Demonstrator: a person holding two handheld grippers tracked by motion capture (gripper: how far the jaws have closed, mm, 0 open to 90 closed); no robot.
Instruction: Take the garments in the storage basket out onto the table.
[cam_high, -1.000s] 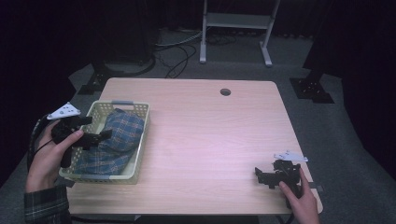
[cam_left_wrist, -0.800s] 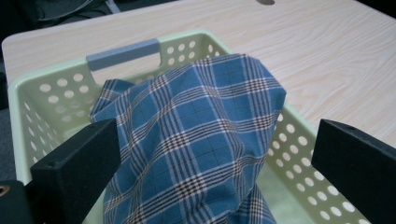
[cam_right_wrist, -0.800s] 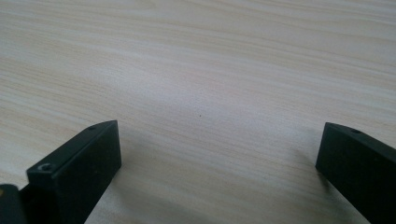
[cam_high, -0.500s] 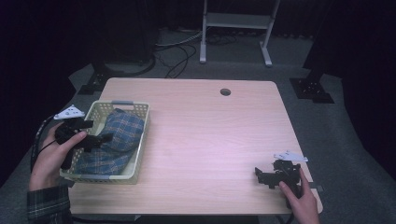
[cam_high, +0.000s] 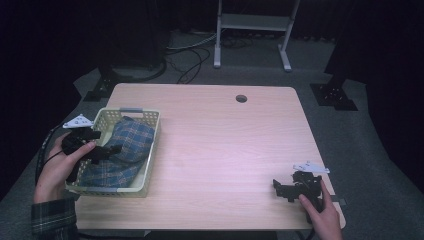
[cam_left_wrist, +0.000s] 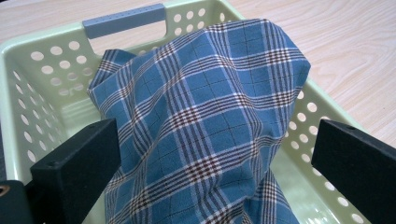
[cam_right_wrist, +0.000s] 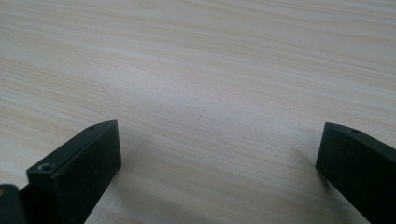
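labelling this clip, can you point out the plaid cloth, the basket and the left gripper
plaid cloth (cam_left_wrist: 205, 116), left gripper view, middle of its raised fold
basket (cam_left_wrist: 126, 21), left gripper view, grey handle on its far rim
left gripper (cam_high: 107, 150), high view, between its open jaw tips over the cloth

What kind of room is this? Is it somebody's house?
Probably not a house; it looks like a dark studio or lab for recording. A bare wooden table stands among black stands, floor cables and a metal frame.
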